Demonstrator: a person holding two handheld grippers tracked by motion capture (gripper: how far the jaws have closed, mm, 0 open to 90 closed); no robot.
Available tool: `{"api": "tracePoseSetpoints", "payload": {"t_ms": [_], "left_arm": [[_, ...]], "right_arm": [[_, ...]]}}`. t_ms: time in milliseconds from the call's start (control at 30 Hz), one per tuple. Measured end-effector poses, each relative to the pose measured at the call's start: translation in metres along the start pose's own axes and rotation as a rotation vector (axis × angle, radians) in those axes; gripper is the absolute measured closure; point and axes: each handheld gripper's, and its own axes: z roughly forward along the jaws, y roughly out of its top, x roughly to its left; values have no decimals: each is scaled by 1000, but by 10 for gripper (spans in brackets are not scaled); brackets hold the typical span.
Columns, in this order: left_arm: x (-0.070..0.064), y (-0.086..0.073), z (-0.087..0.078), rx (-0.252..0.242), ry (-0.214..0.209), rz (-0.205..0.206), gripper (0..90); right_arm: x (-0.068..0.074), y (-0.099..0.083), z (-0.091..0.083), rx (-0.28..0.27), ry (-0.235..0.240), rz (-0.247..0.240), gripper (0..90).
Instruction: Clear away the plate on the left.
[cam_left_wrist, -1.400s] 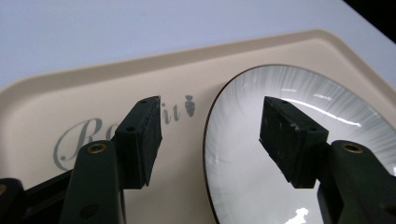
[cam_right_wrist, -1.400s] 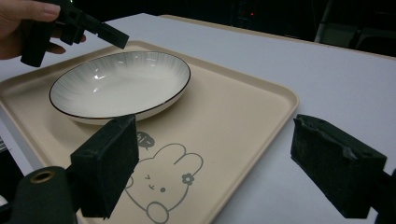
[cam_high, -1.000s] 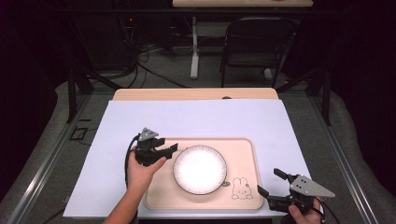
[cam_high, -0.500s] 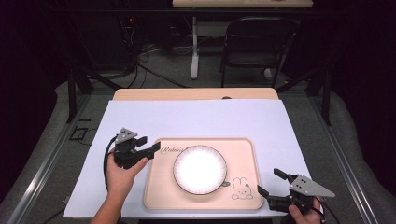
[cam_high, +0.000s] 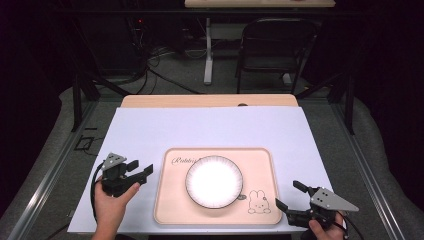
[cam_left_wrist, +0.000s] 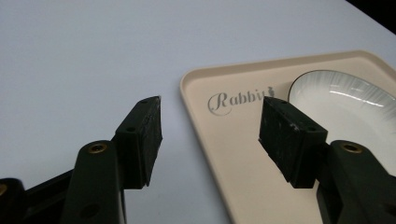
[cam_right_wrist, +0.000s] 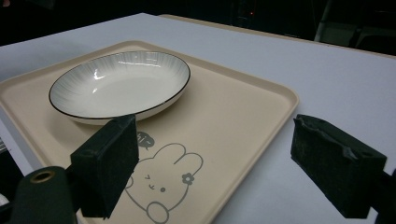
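A white plate with a thin dark rim (cam_high: 214, 181) (cam_left_wrist: 345, 93) (cam_right_wrist: 119, 86) sits in the middle of a beige tray (cam_high: 167, 210) (cam_left_wrist: 224, 154) (cam_right_wrist: 243, 116) printed with a rabbit and the word "Rabbit". My left gripper (cam_high: 140, 169) (cam_left_wrist: 212, 135) is open, just off the tray's left edge, its jaws straddling that edge in the left gripper view. At the tray's front right corner my right gripper (cam_high: 290, 196) (cam_right_wrist: 229, 168) is open and empty, low over the table.
The tray lies on a white sheet (cam_high: 210, 127) covering a wooden table (cam_high: 207, 100). A folding chair (cam_high: 275, 45) and a table leg (cam_high: 208, 50) stand on the floor beyond. Metal rails (cam_high: 60, 165) run along both sides.
My left gripper has drawn back leftward and toward me, from the plate's left rim to off the tray's left edge. The right gripper has stayed put.
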Motion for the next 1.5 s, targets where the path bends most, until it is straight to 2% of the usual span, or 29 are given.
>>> {"api": "tracePoseSetpoints", "payload": {"t_ms": [267, 433, 633, 1000, 1133, 1367, 1500], "left_arm": [[13, -23, 2, 22, 26, -55, 393], [18, -33, 7, 51, 72, -45, 393], [21, -40, 11, 67, 79, -49, 393], [24, -43, 14, 71, 61, -75, 395], [23, -43, 17, 85, 52, -67, 395], [26, -44, 19, 87, 42, -96, 397], [21, -41, 19, 99, 5, -101, 424]], "right_arm": [[0, 0, 0, 2, 0, -1, 146], [0, 0, 0, 2, 0, -1, 147], [0, 0, -1, 0, 0, -4, 146], [1, 0, 0, 0, 2, -6, 147], [1, 0, 0, 1, 2, -7, 147], [1, 0, 0, 1, 2, -6, 147], [0, 0, 0, 5, 1, -4, 147]]}}
